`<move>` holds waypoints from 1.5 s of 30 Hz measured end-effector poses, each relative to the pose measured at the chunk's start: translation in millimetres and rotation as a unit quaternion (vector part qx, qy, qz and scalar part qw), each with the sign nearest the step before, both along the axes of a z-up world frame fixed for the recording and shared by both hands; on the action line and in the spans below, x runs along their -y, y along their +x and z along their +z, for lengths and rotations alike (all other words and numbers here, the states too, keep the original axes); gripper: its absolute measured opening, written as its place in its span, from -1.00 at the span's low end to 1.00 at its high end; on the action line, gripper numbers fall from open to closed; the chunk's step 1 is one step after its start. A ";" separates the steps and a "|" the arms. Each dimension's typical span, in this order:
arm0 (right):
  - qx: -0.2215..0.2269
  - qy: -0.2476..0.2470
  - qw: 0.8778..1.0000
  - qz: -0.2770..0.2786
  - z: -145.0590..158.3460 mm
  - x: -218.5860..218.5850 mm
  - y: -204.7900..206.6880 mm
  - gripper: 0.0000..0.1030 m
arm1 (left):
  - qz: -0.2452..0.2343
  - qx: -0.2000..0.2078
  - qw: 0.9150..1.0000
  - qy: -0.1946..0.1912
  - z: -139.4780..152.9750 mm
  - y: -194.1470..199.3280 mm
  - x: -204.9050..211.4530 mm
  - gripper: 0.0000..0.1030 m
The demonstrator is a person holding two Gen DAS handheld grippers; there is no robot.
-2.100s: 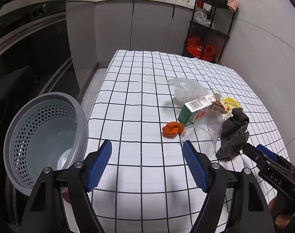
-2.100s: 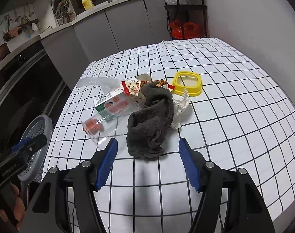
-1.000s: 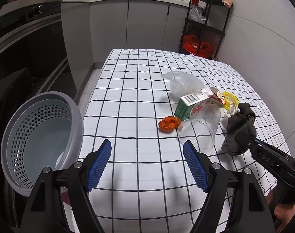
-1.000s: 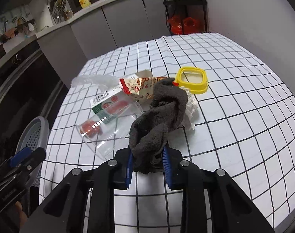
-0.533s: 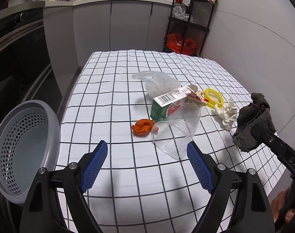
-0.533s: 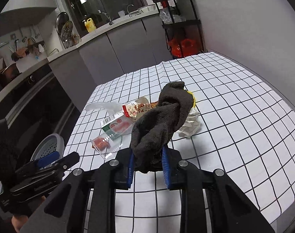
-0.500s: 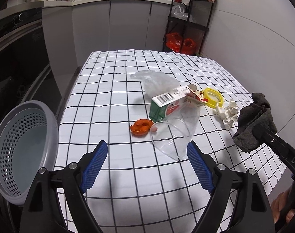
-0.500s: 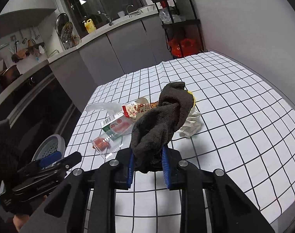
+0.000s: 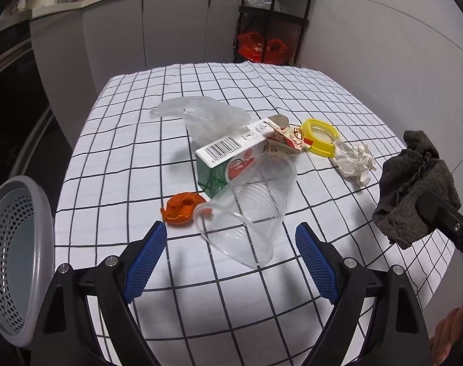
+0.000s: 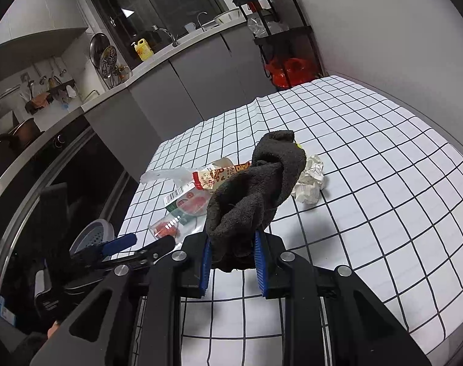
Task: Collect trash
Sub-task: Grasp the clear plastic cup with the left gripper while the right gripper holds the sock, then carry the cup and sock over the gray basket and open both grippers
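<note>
My right gripper (image 10: 233, 265) is shut on a dark grey cloth (image 10: 255, 189), held up above the checked table (image 10: 384, 183); the same cloth (image 9: 414, 192) shows at the right of the left wrist view. My left gripper (image 9: 231, 262) hovers low over the table, its jaws still opening and empty, just short of a clear plastic cup (image 9: 249, 210) lying on its side. Behind the cup lie an orange ring-shaped scrap (image 9: 181, 209), a green carton (image 9: 231, 158), a clear plastic bag (image 9: 207, 116), a red-and-white wrapper (image 9: 286, 140), a yellow lid (image 9: 321, 137) and a crumpled paper (image 9: 356, 163).
A grey perforated basket (image 9: 14, 256) stands off the table's left edge. Grey cabinets (image 9: 170, 27) and a black rack (image 9: 274, 21) with red bags stand beyond the far end. A white wall (image 9: 399, 45) runs along the right. A hand (image 9: 448, 335) shows at bottom right.
My right gripper closed on the cloth and lifted it off the table. My left gripper swung right from the basket toward the cup and opened wider.
</note>
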State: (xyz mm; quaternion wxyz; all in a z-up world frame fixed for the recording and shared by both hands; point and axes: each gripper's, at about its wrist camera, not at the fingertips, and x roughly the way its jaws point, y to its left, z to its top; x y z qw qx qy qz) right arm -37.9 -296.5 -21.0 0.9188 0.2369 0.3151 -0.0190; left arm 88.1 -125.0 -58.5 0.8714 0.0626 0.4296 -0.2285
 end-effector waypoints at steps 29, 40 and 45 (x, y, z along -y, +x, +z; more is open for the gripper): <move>0.000 0.019 1.000 0.018 -1.6 3.2 2.0 -0.55 | -0.046 -0.020 0.999 0.002 -16.7 20.4 27.4 0.36; -0.003 0.013 1.000 0.021 -3.2 -0.6 3.8 -0.55 | -0.004 0.000 1.000 -0.011 4.5 0.3 -8.9 0.33; -0.009 0.002 0.999 0.033 -3.1 -11.9 7.4 -0.55 | 0.030 0.020 0.999 -0.037 26.1 -9.2 -37.1 0.33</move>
